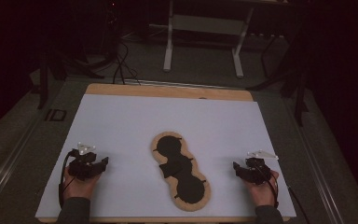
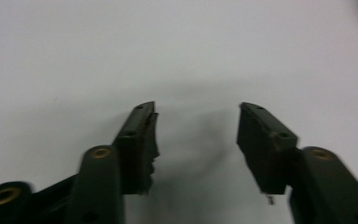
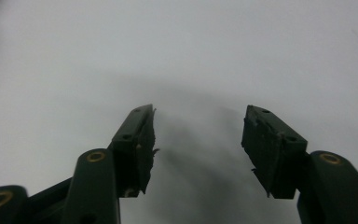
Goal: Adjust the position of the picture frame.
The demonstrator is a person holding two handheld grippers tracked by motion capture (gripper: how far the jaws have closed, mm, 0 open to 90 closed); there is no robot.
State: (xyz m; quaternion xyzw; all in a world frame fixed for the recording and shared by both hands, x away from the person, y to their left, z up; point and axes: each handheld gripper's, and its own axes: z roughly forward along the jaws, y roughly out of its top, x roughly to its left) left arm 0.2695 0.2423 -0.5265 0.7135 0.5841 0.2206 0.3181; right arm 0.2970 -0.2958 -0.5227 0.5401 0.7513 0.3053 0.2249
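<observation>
Centrally on the white surface [image 1: 121, 121]: one peanut-shaped wooden board [image 1: 181, 171] with three black rounds, long axis running from far-left to near-right. Well apart on either side, two in all: left gripper [image 1: 103, 164] and right gripper [image 1: 235, 169], both spread, nothing between the jaws.

A flat wooden puzzle board [image 1: 181, 171] lies on the white bench [image 1: 135, 121], near its front edge and about midway between left and right. Its outline is three joined round lobes in a chain, running from the far left to the near right. The rim is light brown wood; the interior is black, with small notches along the black edge. It rests flat, not tilted.
</observation>
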